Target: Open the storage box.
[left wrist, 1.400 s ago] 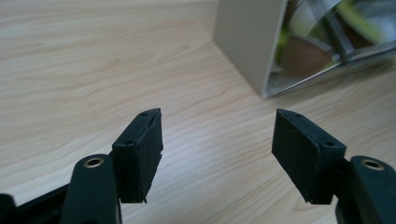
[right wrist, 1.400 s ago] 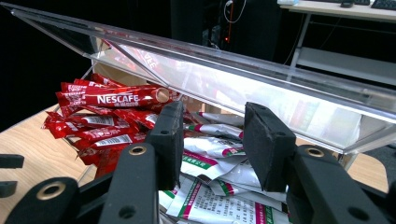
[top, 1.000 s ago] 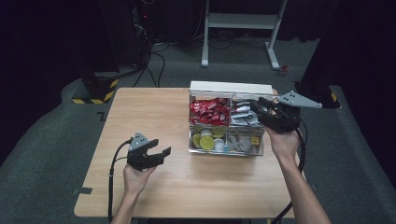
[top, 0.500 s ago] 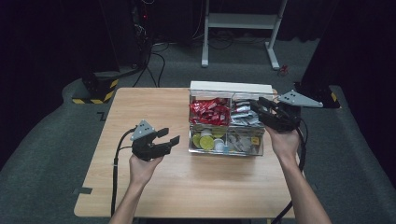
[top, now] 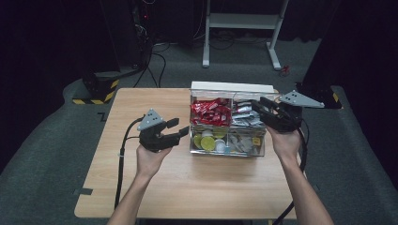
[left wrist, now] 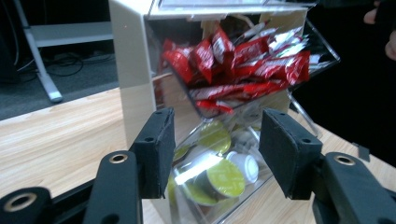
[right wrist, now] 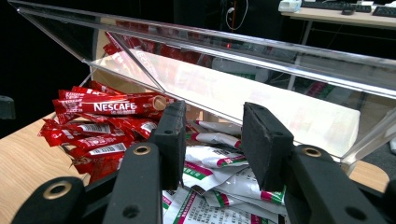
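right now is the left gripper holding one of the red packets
No: in the left gripper view the left gripper is open with nothing between its jaws, and the red packets lie inside the clear organizer.

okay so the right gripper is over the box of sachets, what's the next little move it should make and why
Probably ease the right gripper down and forward until its open jaws straddle one white sachet, then close. In the right gripper view the jaws stand apart just above the white sachets, holding nothing, with the red Nescafe sticks off to one side and the clear lid raised above.
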The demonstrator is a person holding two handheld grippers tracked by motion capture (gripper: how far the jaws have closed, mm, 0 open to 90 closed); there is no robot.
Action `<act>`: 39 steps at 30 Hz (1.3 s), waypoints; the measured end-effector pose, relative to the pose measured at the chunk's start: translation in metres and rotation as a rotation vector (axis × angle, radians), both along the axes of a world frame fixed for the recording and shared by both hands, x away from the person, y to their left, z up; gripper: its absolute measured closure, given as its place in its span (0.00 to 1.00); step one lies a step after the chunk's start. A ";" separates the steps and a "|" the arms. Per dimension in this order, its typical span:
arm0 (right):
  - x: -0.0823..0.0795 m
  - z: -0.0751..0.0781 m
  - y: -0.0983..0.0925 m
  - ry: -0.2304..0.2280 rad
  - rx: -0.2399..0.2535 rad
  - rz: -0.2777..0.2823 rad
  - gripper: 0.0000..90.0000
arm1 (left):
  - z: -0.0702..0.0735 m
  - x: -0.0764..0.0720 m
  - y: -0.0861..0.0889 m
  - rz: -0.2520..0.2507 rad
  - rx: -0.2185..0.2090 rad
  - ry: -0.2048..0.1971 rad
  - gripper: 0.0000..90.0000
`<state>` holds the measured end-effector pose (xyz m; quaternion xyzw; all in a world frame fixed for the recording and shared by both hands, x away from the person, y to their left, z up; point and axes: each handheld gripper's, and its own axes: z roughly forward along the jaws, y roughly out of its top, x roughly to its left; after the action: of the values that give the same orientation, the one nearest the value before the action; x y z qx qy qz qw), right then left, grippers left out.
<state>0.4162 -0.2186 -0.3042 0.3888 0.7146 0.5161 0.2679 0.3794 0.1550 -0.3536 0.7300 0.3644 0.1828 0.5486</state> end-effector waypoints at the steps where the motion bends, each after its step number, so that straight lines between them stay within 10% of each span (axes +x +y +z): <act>1: 0.000 0.000 0.000 -0.001 0.000 0.000 0.67 | 0.001 0.002 -0.002 -0.003 -0.005 -0.003 0.51; 19: 0.002 0.003 0.000 0.010 -0.032 0.005 0.68 | 0.024 0.023 -0.034 -0.014 0.024 -0.045 0.62; 39: 0.004 0.005 -0.001 0.017 -0.039 0.007 0.69 | 0.027 0.052 -0.060 0.005 0.081 -0.003 0.70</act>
<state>0.4204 -0.2193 -0.2994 0.3851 0.7282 0.4998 0.2676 0.4309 0.0955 -0.3267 0.7504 0.3578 0.1996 0.5186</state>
